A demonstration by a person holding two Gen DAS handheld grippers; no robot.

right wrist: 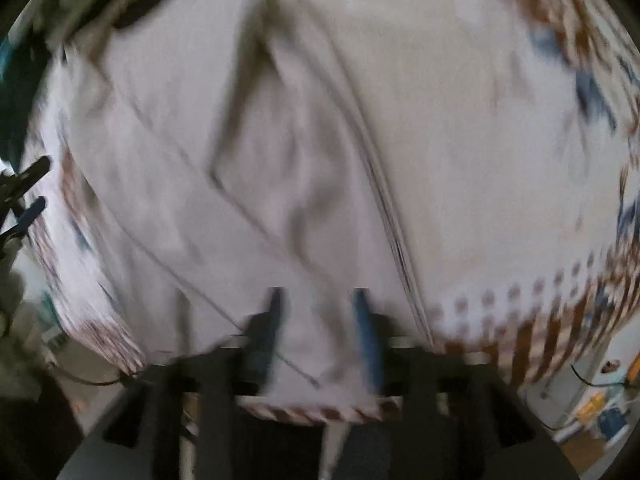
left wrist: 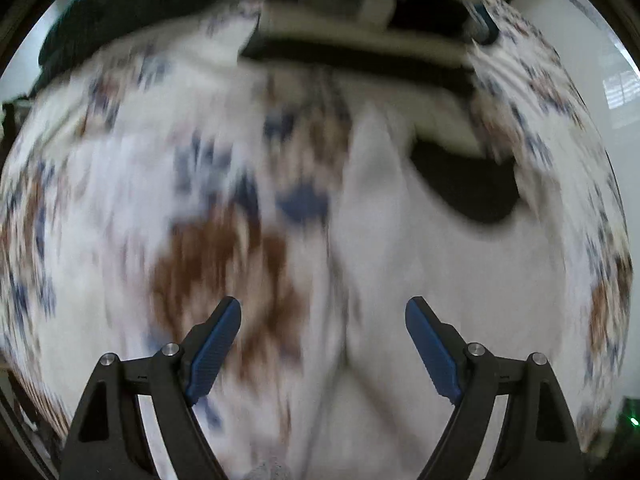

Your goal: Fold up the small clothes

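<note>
The patterned garment (right wrist: 304,168) looks light, limp, crease-prone — best taken at its hem. The right gripper (right wrist: 318,320) pinches that near edge (blurred); the left gripper (left wrist: 323,322) gapes, holding nothing.

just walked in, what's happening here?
A person is folding a white garment with brown and blue print, using two tools. The left hand-held gripper is open above the cloth, gripping nothing. The right hand-held gripper has its fingers closing around a fold near the patterned hem, though blur hides whether they are clamped. Both views are motion-blurred, so things are moving.
</note>
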